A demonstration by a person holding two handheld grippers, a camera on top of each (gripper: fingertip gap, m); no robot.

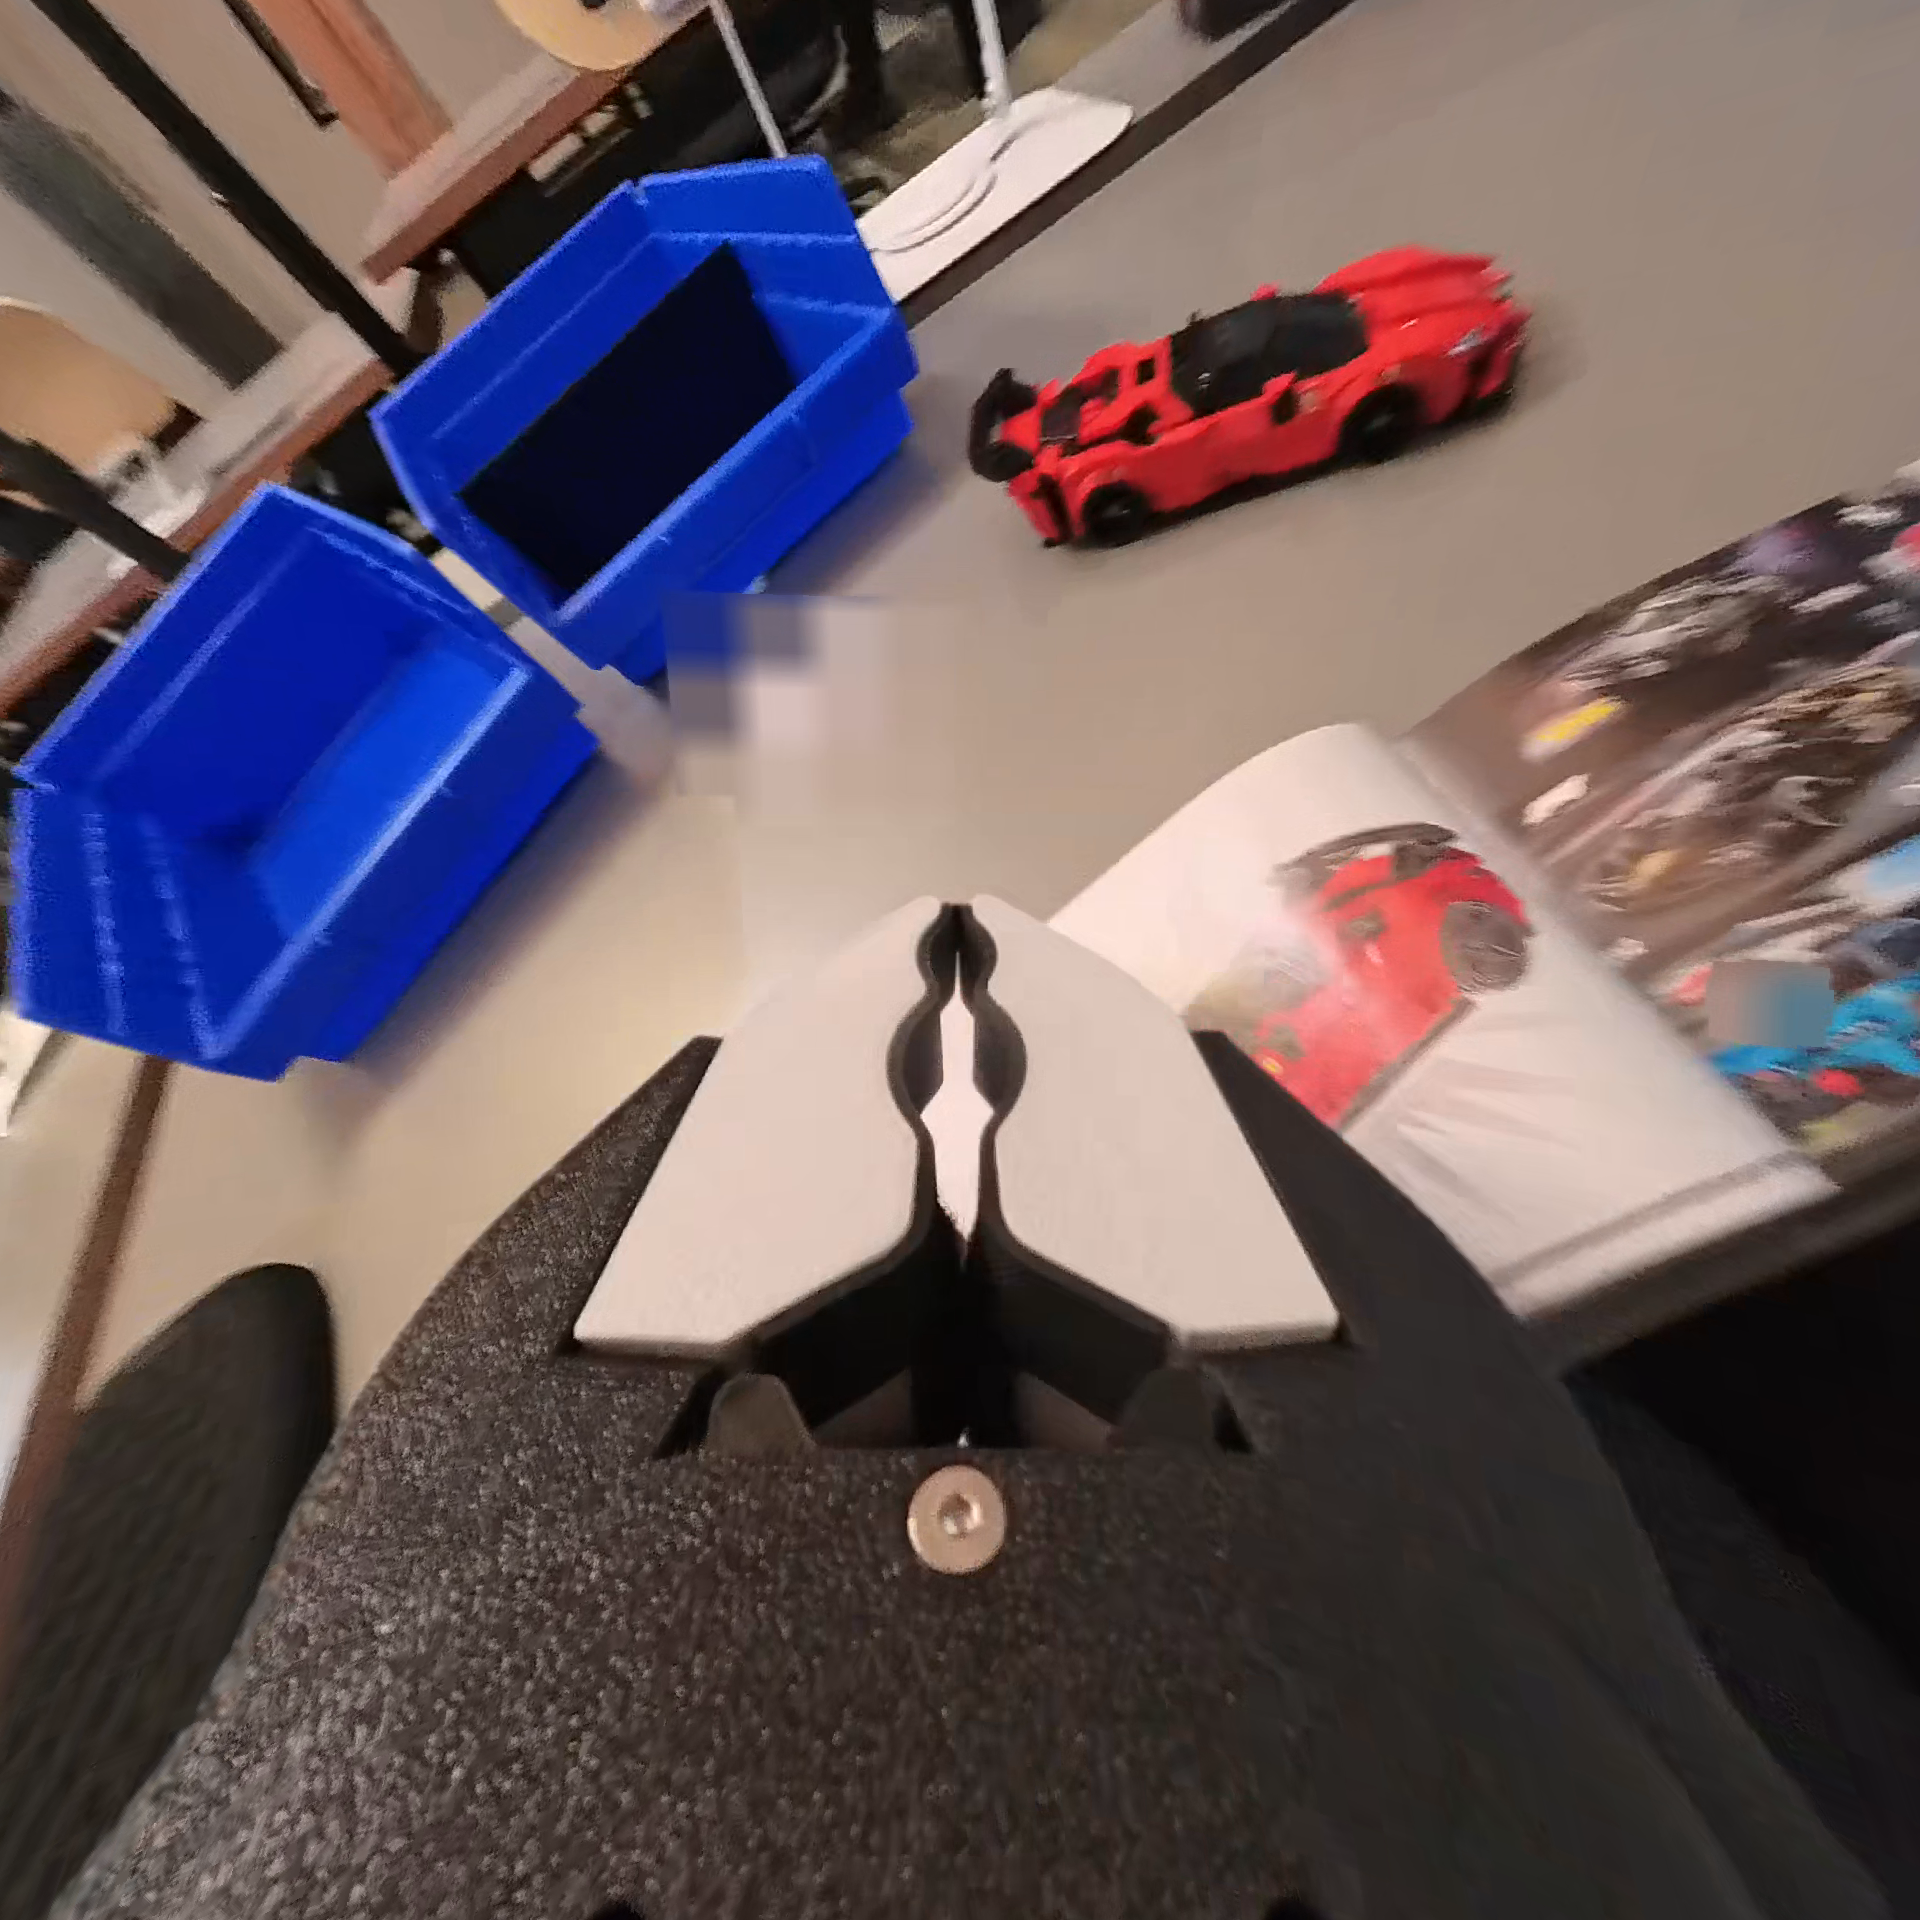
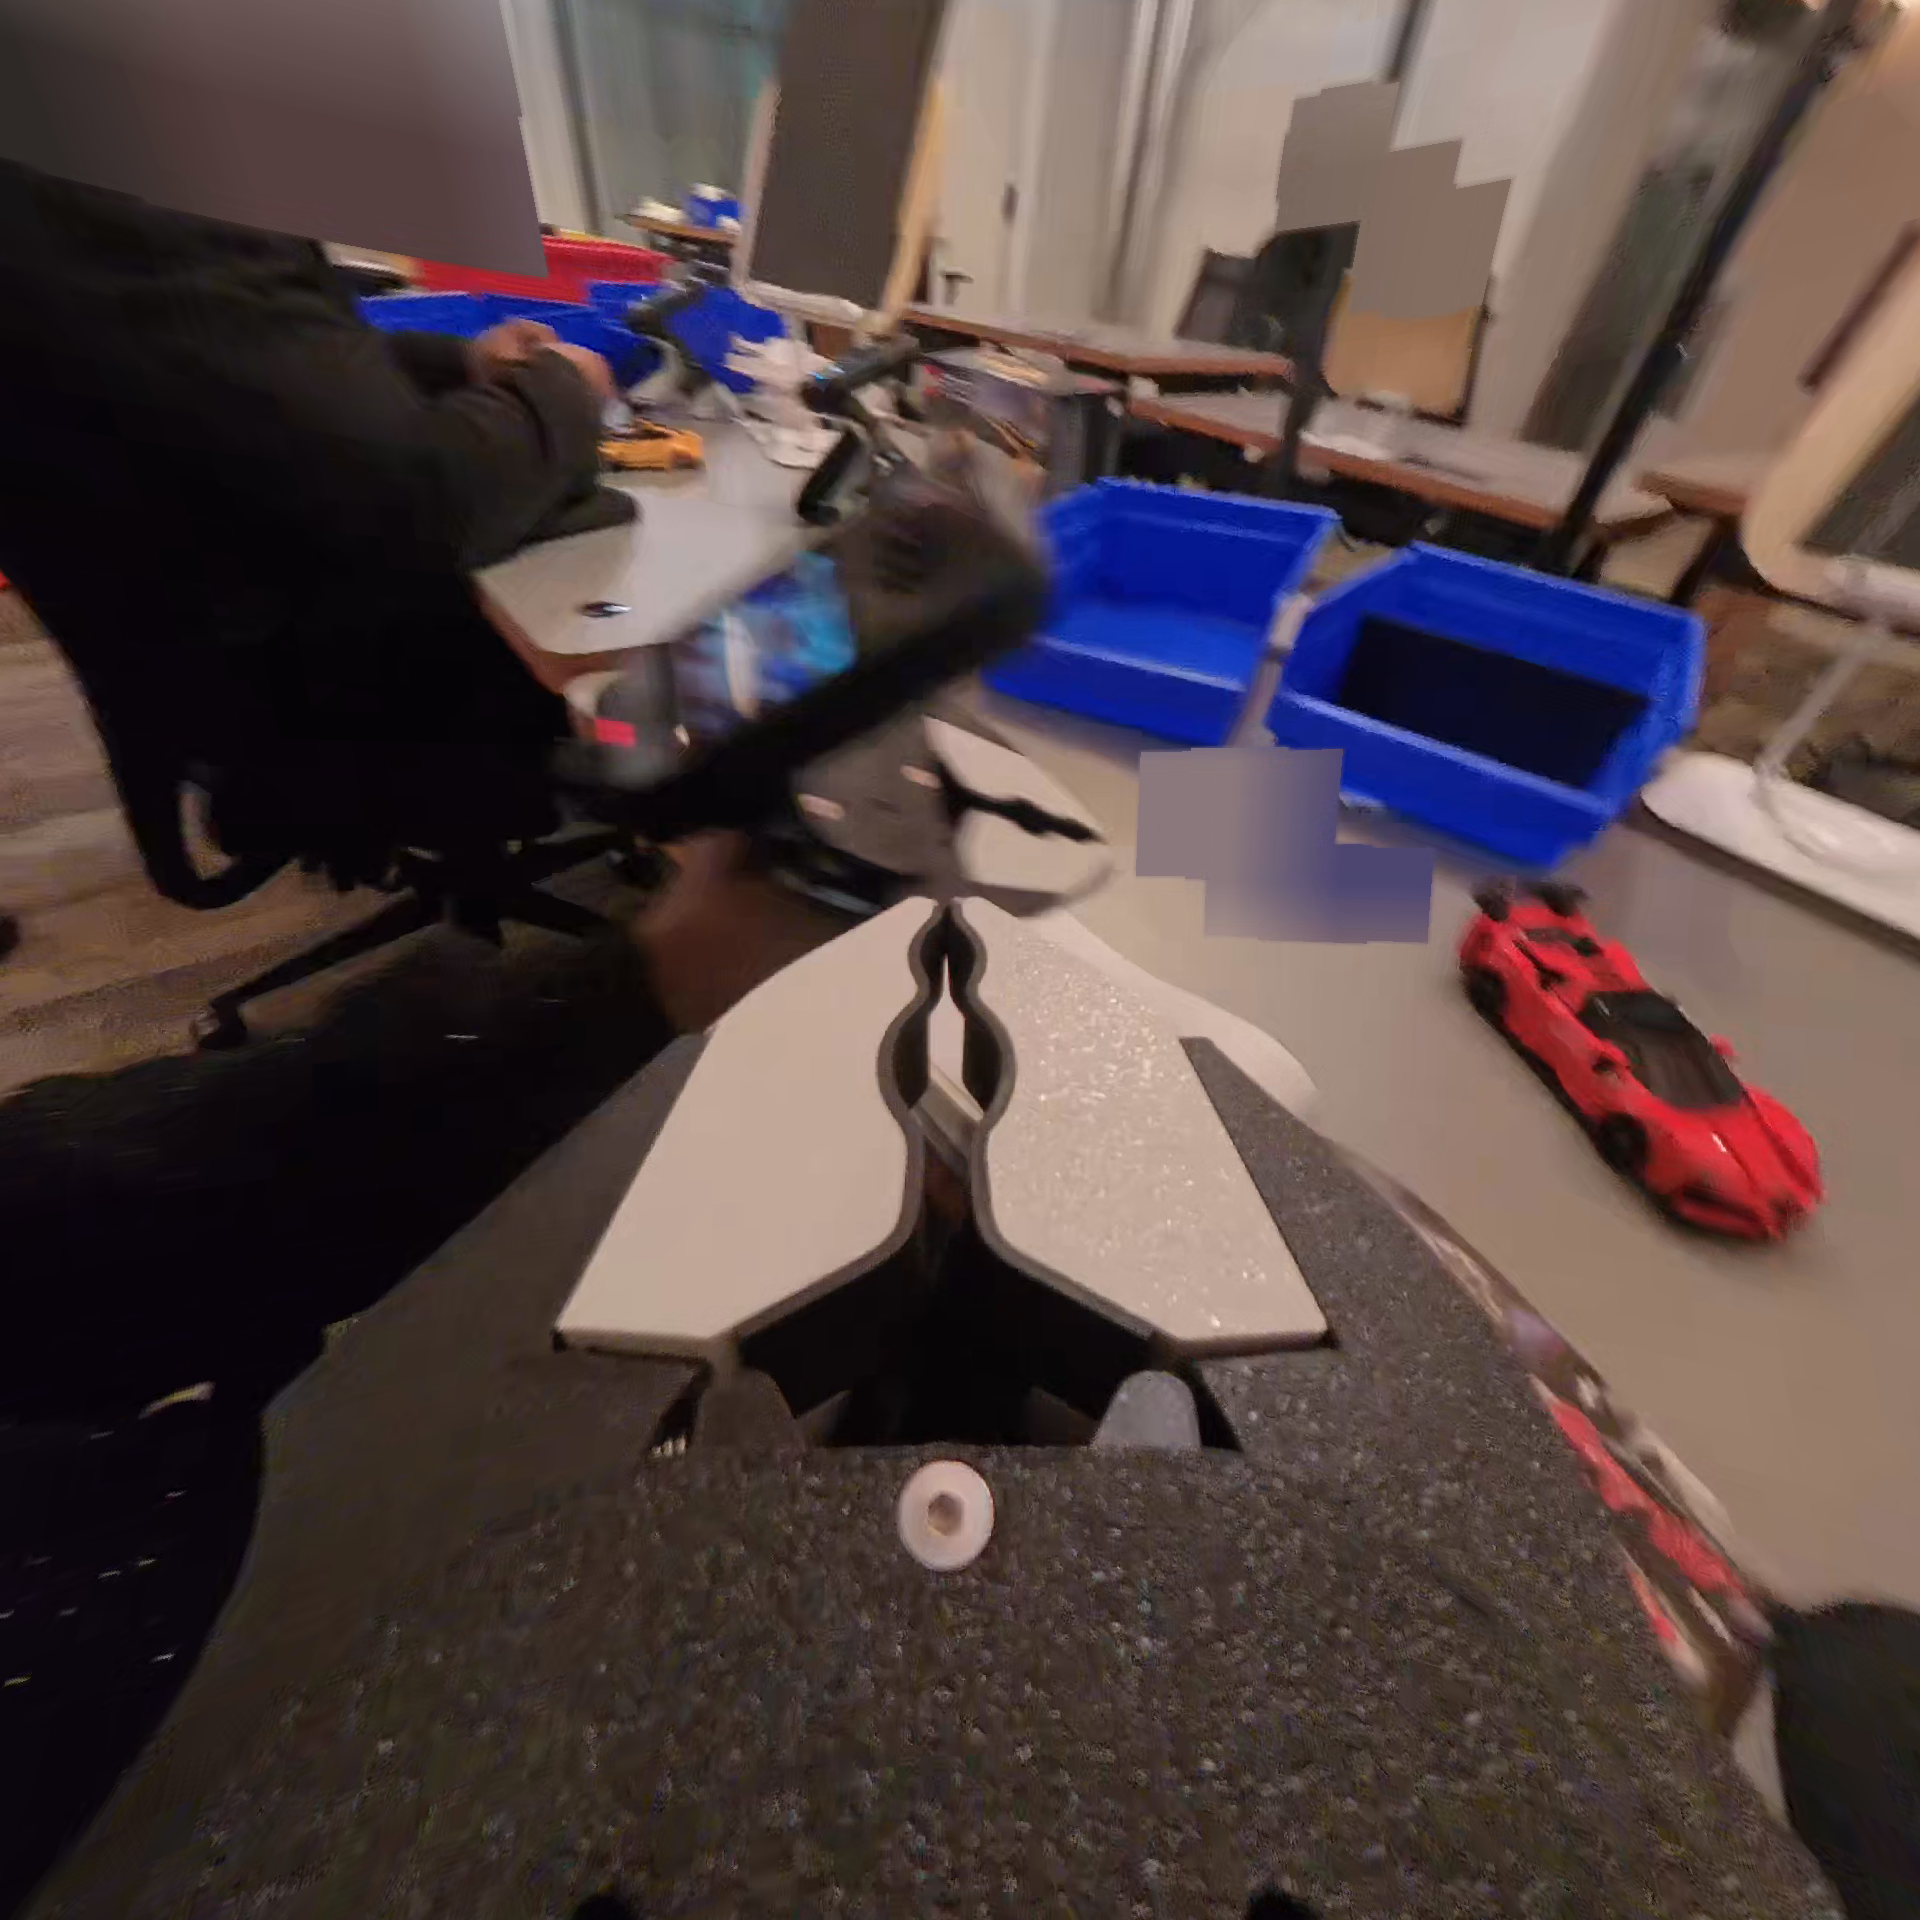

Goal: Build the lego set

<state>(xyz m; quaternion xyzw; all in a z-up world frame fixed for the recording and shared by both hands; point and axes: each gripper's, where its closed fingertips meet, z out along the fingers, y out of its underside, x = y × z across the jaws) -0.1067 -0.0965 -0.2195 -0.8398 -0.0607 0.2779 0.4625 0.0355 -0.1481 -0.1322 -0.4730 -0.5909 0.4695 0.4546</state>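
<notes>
Left gripper point(image 1: 956, 914) sits lower centre of the left wrist view, raised over the grey surface point(image 1: 1195, 644), tips pressed together, nothing between them. Right gripper point(image 2: 948, 914) is likewise raised w/ tips pressed together, empty; the left one shows blurred beyond it, upper centre. Two blue bins point(image 1: 644, 416) point(image 1: 281, 790) upper left, side by side; far bin's inside is dark, near bin looks empty. Red lego car point(image 1: 1247, 405) stands upper right, apart from bins. Open instruction booklet point(image 1: 1455, 935) lies at right.

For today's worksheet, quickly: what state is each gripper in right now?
Left gripper: closed, holding nothing.
Right gripper: closed, holding nothing.
</notes>
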